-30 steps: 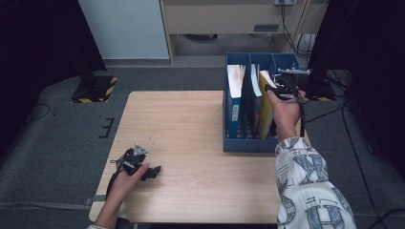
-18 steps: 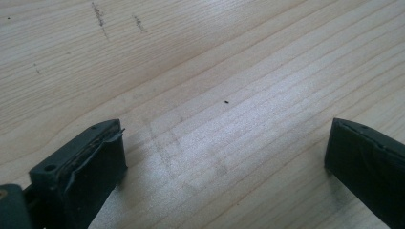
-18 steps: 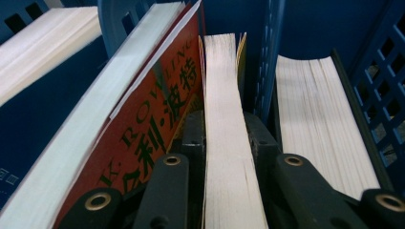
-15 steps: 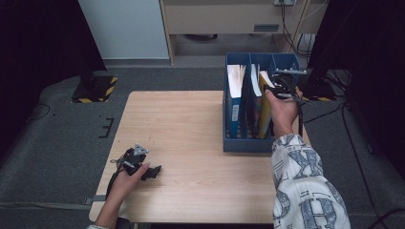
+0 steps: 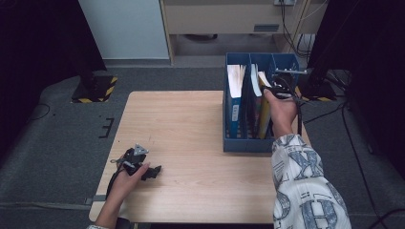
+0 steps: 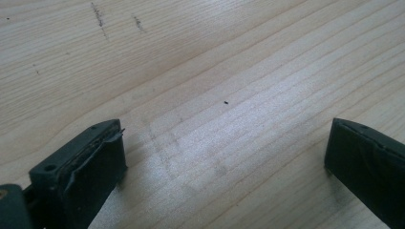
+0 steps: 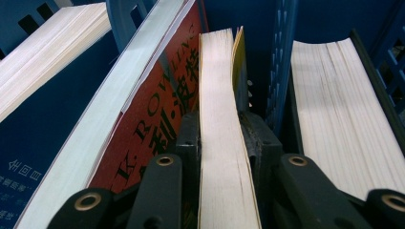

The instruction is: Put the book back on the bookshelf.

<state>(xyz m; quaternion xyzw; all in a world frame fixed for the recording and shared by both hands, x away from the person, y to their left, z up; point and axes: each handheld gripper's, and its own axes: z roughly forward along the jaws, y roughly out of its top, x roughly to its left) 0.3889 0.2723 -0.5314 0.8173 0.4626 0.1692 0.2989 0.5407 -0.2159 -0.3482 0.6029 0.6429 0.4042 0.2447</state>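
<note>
My right gripper (image 7: 223,138) pinches the yellow book (image 7: 224,157), its jaws just easing, in the blue rack's (image 5: 248,143) middle slot beside a red book (image 7: 157,100). My left gripper (image 6: 224,157) rests spread on the table (image 5: 191,124).

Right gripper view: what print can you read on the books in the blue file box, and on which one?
"K. ROWLING", partly hidden by the jaw, in black letters on the red cover of the leaning book.
Large black Chinese characters beside it on that cover: cut off, not readable.
Small pale Chinese characters on the dark blue book at the lower left: too small to read.
Yellow-covered book clamped in the right gripper: no print visible.
</note>
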